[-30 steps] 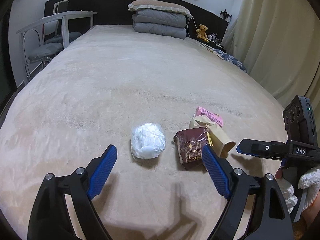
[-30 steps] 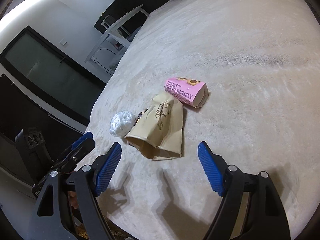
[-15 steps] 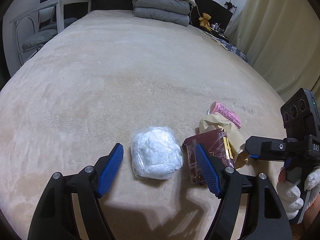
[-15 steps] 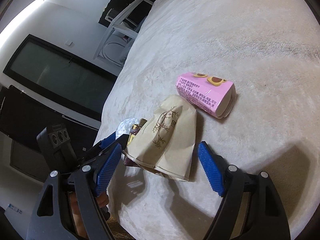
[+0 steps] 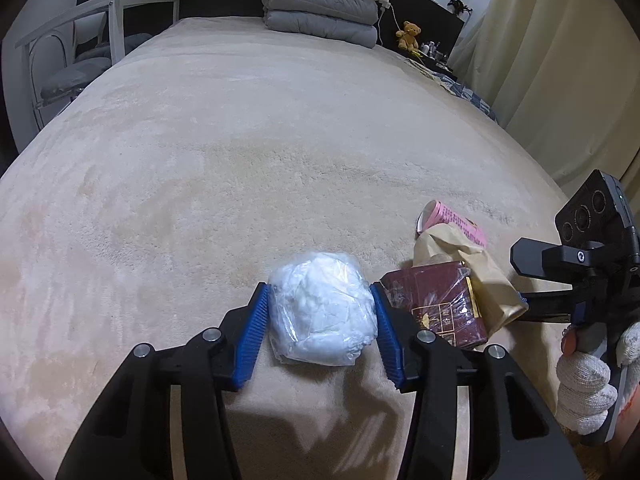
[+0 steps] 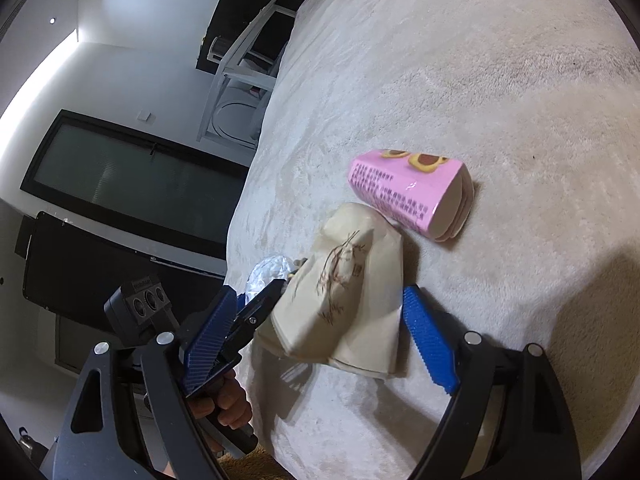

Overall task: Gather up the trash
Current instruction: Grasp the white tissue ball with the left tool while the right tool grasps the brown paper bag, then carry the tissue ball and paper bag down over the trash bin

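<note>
Four pieces of trash are seen near the foot of a bed (image 5: 280, 128) covered in a plush beige blanket. Nearest the left gripper (image 5: 318, 330) is a soft white wad wrapped in clear crinkled plastic (image 5: 322, 314); it is shown between the ridged blue fingers (image 5: 252, 332), which have just been closing and now touch it on both sides. Just beside it, to the right, a dark red box (image 5: 438, 306) in glossy cellophane is shown, printed with gold ornament and writing too small to be read. Against that box a tan paper bag (image 6: 348, 292) is crumpled, marked with a brown brush-drawn sprig. Beyond the bag a flattened pink paper cup (image 6: 404, 190) is laid on its side, printed with biscuit pictures and dense dark characters that cannot be made out.

The right gripper (image 6: 316, 338) is set over the paper bag. Its blue fingers (image 6: 428, 338) have just been opening and are spread wide on either side of the bag; no pressure on the paper is seen. A white knitted glove (image 5: 588, 384) is worn on the hand holding that gripper.

At the head of the bed, folded grey quilts (image 5: 320, 16) are stacked under a pillow, against a black headboard. A small brown teddy bear (image 5: 408, 34) is seated beside them. Cream curtains (image 5: 560, 60) are hung to the right, and a white frame with a chair (image 5: 76, 60) is stood to the left. A dark window (image 6: 132, 184) is set in a grey wall.
</note>
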